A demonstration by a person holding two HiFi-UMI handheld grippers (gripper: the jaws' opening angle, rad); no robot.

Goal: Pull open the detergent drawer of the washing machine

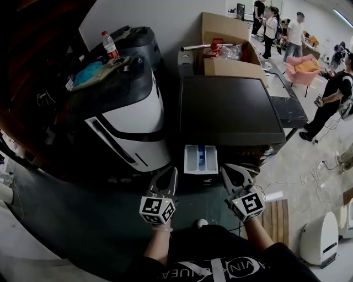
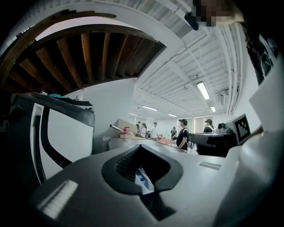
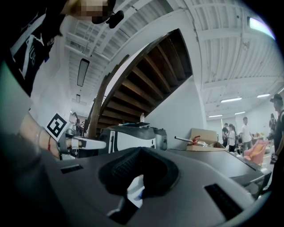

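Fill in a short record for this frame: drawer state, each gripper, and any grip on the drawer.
drawer: detergent drawer stands pulled out of the washing machine, compartments showing
left gripper: jaws together, nothing between them
right gripper: jaws together, nothing between them
grip: neither gripper holds the drawer; both point at it from in front

A white wall (image 1: 143, 16) closes the far side. At the left a dark wooden stair (image 2: 88, 57) climbs overhead, its beams showing from below. The ceiling (image 2: 177, 26) is white and ribbed, with lit strip lights (image 2: 203, 90). The floor (image 1: 300, 171) is pale grey, with cables (image 1: 321, 165) trailing near its right edge and a slatted wooden board (image 1: 274, 217) lying on it. A pink chair (image 1: 302, 70) stands in the far right corner, near several people (image 1: 295, 30).
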